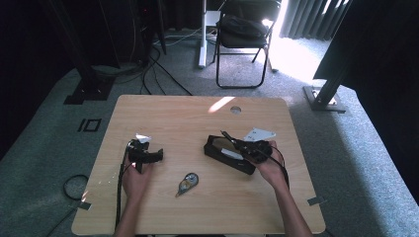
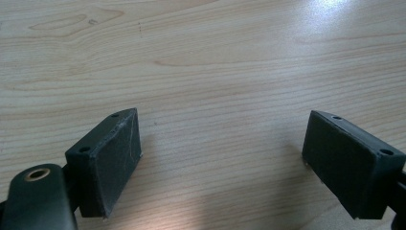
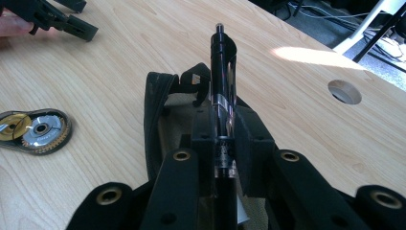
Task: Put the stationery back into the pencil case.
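Right gripper view: a black pen [image 3: 223, 81] is clamped by the right tongs [image 3: 224, 143] above the open pencil case [image 3: 158, 103]; it should be lowered tip-first inside. Left tongs [image 2: 222, 158] are held open over bare desk [image 2: 201, 57].

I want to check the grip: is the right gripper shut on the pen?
Shut: the right gripper pads press both sides of the pen.
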`<state>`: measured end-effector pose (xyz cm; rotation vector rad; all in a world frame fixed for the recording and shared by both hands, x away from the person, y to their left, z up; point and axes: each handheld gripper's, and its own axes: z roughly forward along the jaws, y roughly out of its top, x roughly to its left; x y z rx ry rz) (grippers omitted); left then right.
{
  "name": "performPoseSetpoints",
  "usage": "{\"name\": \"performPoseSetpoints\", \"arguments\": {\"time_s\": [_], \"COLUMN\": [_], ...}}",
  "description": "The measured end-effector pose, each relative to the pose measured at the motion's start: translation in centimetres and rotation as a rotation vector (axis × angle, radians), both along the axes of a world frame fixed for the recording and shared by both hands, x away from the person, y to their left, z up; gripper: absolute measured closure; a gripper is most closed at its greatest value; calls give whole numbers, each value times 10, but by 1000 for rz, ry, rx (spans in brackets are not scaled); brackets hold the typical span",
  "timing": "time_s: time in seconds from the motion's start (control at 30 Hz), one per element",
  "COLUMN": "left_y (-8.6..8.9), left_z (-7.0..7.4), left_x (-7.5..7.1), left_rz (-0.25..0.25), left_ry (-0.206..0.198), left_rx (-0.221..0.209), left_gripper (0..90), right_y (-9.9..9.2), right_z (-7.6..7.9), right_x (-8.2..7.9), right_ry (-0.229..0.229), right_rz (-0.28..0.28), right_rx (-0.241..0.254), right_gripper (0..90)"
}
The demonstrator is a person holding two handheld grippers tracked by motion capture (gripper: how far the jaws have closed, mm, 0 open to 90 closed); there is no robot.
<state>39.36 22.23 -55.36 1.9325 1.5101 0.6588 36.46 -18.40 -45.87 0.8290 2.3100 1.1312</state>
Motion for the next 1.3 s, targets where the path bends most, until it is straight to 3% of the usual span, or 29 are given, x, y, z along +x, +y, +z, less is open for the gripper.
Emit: {"name": "performPoseSetpoints", "arguments": {"time_s": [1.3], "left_y": [0], "left_z": [0], "left_x": [0], "left_rz": [0], "left_ry": [0], "left_rx": [0], "left_gripper": [134], "right_y": [1], "right_z": [-12], "right_x": [14], "right_ry": [25], "right_rz": [14], "right_rx": [-2], "right_gripper": [796]}}
